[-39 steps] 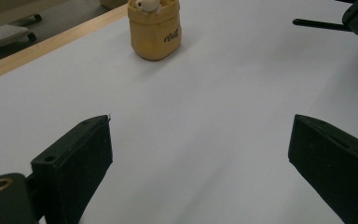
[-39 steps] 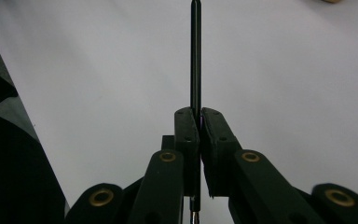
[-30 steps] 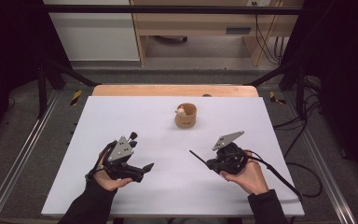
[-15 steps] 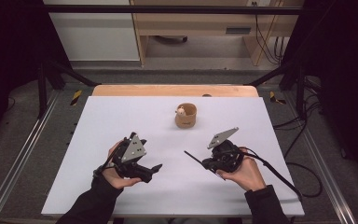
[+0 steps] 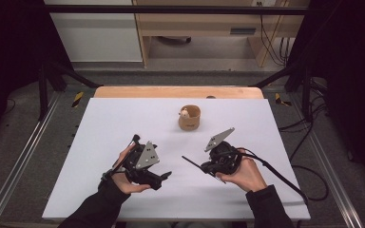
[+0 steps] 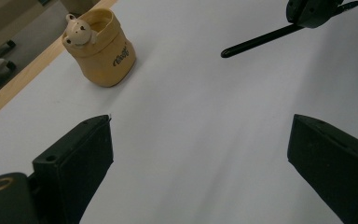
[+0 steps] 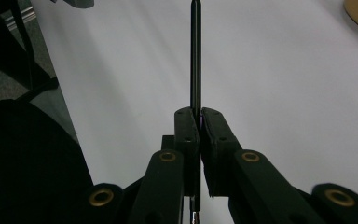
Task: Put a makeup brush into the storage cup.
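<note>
White table [image 5: 123, 118], wooden strip along far edge. Tan cup [image 5: 189, 118] upright near far middle, small pale figure at rim. Left gripper [image 5: 164, 176] low over near-left part, in hand [image 5: 123, 171], jaws pointing right, grey plate on top. Right gripper [image 5: 203, 166] near right, in hand [image 5: 244, 173], clamped on thin black rod [image 5: 190, 162] that sticks out leftward. Cable trails right off table. Both grippers well apart from cup. Dark sleeves at bottom edge.
</note>
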{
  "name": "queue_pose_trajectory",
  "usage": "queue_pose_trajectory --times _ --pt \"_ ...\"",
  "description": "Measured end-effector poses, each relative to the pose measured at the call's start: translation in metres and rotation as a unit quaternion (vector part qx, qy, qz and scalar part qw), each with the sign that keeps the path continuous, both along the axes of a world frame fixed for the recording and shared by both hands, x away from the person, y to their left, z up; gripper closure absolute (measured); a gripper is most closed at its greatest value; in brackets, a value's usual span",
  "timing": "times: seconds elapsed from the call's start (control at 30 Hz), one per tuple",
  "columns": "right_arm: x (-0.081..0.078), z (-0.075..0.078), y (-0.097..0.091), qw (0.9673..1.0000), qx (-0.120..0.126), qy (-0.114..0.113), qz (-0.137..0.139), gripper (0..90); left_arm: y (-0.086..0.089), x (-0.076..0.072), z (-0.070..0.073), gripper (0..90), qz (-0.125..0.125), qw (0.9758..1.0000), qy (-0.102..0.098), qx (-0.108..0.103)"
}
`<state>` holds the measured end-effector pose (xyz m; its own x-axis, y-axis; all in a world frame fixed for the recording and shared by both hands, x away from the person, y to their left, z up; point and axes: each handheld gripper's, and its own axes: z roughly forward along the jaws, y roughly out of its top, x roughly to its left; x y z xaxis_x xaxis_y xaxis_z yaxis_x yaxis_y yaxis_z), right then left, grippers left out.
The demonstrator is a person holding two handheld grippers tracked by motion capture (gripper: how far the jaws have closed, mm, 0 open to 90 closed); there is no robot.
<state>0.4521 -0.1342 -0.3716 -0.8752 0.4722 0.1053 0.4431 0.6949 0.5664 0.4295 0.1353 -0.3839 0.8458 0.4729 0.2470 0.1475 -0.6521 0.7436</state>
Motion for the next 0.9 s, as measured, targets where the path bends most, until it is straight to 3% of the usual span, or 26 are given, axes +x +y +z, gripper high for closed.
queue_pose_trajectory --times 0.63,0.9 --pt "0.002 -0.004 0.016 0.9994 -0.007 0.016 0.029 85.8 -0.018 -0.005 -0.003 7.6 -0.026 0.9989 -0.014 0.035" --pt "0.002 -0.007 0.020 0.9989 -0.011 0.025 0.039 85.8 -0.024 -0.009 -0.003 8.9 -0.041 0.9974 -0.027 0.053"
